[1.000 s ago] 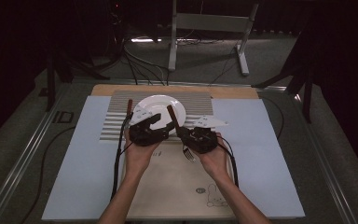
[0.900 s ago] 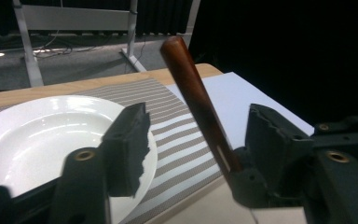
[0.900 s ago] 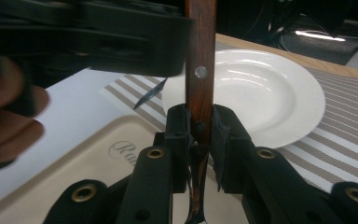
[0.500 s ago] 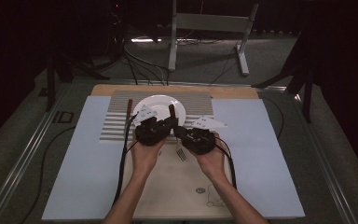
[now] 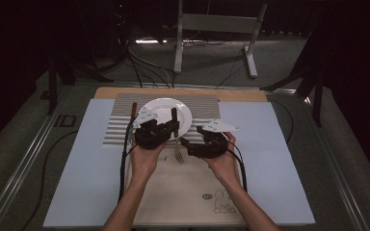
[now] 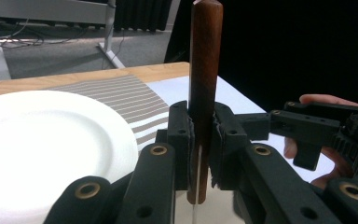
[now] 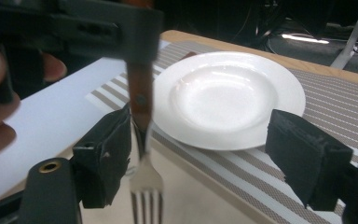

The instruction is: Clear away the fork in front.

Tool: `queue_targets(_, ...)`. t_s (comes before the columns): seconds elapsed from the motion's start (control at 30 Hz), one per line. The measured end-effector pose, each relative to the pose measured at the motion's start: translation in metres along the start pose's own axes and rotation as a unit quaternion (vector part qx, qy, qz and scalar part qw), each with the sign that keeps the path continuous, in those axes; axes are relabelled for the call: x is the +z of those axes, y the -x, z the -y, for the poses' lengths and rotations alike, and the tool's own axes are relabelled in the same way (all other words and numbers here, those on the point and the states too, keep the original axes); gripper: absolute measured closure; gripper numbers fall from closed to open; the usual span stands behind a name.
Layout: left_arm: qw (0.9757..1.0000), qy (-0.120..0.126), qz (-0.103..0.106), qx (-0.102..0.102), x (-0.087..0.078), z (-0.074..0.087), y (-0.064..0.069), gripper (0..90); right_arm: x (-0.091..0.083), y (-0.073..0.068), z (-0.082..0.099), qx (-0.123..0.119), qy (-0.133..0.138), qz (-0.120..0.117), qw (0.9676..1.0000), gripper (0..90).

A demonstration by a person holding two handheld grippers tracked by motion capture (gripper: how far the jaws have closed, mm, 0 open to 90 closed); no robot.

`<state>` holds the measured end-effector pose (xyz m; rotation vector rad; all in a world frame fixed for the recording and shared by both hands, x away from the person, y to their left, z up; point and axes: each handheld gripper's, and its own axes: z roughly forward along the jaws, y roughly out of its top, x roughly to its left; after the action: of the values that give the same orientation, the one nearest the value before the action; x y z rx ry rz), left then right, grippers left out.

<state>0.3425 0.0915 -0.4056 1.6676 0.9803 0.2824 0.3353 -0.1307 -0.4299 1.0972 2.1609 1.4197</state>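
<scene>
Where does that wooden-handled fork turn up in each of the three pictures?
High view: the fork stands near centre, just right of the white plate.
Left gripper view: its handle rises upright at centre, clamped.
Right gripper view: handle and tines hang at lower left.
Shared landmark: the white plate.

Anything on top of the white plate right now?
The white plate looks bare in the right gripper view. In the high view, the left gripper and the fork it holds cover the plate's near edge, so that strip cannot be checked.
</scene>
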Motion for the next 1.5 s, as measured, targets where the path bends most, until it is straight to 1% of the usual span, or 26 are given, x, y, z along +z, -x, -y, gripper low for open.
queue_targets(0.03,1.0000,0.001,-0.001,-0.001,-0.002,0.000,-0.001,80.5,-0.001,0.001,0.001,-0.003,0.001,0.008,1.0000,19.8)
queue_targets(0.1,1.0000,-0.001,0.000,-0.001,-0.004,-0.001,-0.002,80.5,-0.003,0.002,0.002,-0.004,0.000,0.009,0.9999,18.1)
queue_targets(0.13,1.0000,-0.001,0.002,0.001,-0.006,-0.001,-0.003,80.5,-0.003,0.002,0.002,-0.004,0.000,0.009,0.9999,18.1)
queue_targets(0.17,1.0000,-0.004,0.002,0.003,-0.008,-0.002,-0.003,80.5,-0.006,0.004,0.004,-0.005,0.001,0.022,0.9998,15.1)
queue_targets(0.23,0.9999,-0.011,0.003,0.011,-0.013,-0.001,-0.005,80.4,-0.010,0.006,0.006,-0.005,0.004,0.027,0.9996,14.5)
queue_targets(0.27,0.9999,-0.011,0.003,0.011,-0.013,-0.001,-0.005,80.4,-0.010,0.006,0.006,-0.005,0.004,0.027,0.9996,14.5)
queue_targets(0.37,0.9998,-0.017,0.006,0.012,-0.021,0.000,-0.008,80.3,-0.016,0.012,0.009,0.001,0.010,0.038,0.9992,14.1)
queue_targets(0.4,0.9998,-0.017,0.006,0.012,-0.021,0.000,-0.008,80.3,-0.016,0.012,0.009,0.001,0.010,0.038,0.9992,14.1)
queue_targets(0.43,0.9997,-0.021,0.006,0.014,-0.024,0.000,-0.009,80.3,-0.019,0.016,0.011,0.003,0.013,0.043,0.9990,13.8)
queue_targets(0.47,0.9994,-0.028,0.011,0.015,-0.029,0.000,-0.011,80.2,-0.021,0.018,0.012,0.005,0.014,0.046,0.9988,13.8)
queue_targets(0.53,0.9993,-0.030,0.013,0.018,-0.031,0.001,-0.012,80.2,-0.023,0.020,0.013,0.007,0.015,0.050,0.9986,13.8)
queue_targets(0.6,0.9990,-0.035,0.019,0.019,-0.039,0.004,-0.015,80.1,-0.030,0.025,0.015,0.012,0.018,0.059,0.9981,13.8)
queue_targets(0.63,0.9990,-0.035,0.019,0.019,-0.039,0.004,-0.015,80.0,-0.032,0.026,0.016,0.013,0.020,0.061,0.9978,13.8)
queue_targets(0.7,0.9988,-0.041,0.021,0.016,-0.048,0.007,-0.018,80.0,-0.036,0.029,0.017,0.015,0.023,0.066,0.9975,13.8)
queue_targets(0.73,0.9988,-0.041,0.021,0.016,-0.048,0.007,-0.018,80.0,-0.036,0.029,0.017,0.015,0.023,0.066,0.9975,13.8)
queue_targets(0.77,0.9987,-0.043,0.023,0.013,-0.053,0.010,-0.020,80.0,-0.040,0.031,0.019,0.015,0.025,0.069,0.9972,13.8)
queue_targets(0.8,0.9987,-0.043,0.023,0.013,-0.053,0.010,-0.020,80.0,-0.040,0.031,0.019,0.015,0.025,0.069,0.9972,13.8)
queue_targets(0.83,0.9986,-0.046,0.022,0.013,-0.059,0.012,-0.022,80.0,-0.043,0.033,0.022,0.015,0.024,0.074,0.9969,14.3)
queue_targets(0.87,0.9986,-0.046,0.022,0.013,-0.059,0.012,-0.022,80.0,-0.045,0.034,0.023,0.014,0.023,0.079,0.9965,14.3)
queue_targets(0.9,0.9985,-0.047,0.025,0.010,-0.064,0.015,-0.024,80.0,-0.046,0.035,0.025,0.012,0.023,0.083,0.9962,14.3)
queue_targets(0.93,0.9985,-0.047,0.025,0.010,-0.064,0.015,-0.024,80.0,-0.046,0.035,0.025,0.012,0.023,0.083,0.9962,14.3)
queue_targets(1.17,0.9981,-0.057,0.024,0.005,-0.082,0.022,-0.026,80.0,-0.055,0.039,0.032,0.010,0.024,0.093,0.9953,14.3)
queue_targets(1.33,0.9972,-0.071,0.023,0.003,-0.093,0.029,-0.028,80.0,-0.061,0.042,0.037,0.008,0.022,0.101,0.9946,14.3)
queue_targets(1.37,0.9969,-0.075,0.026,0.000,-0.098,0.032,-0.029,80.0,-0.062,0.043,0.037,0.009,0.022,0.101,0.9946,14.3)
queue_targets(1.47,0.9966,-0.077,0.026,-0.005,-0.102,0.035,-0.032,80.1,-0.064,0.044,0.039,0.009,0.022,0.104,0.9943,14.3)
queue_targets(1.5,0.9966,-0.077,0.027,-0.012,-0.105,0.036,-0.033,80.1,-0.065,0.044,0.040,0.009,0.022,0.105,0.9942,14.3)
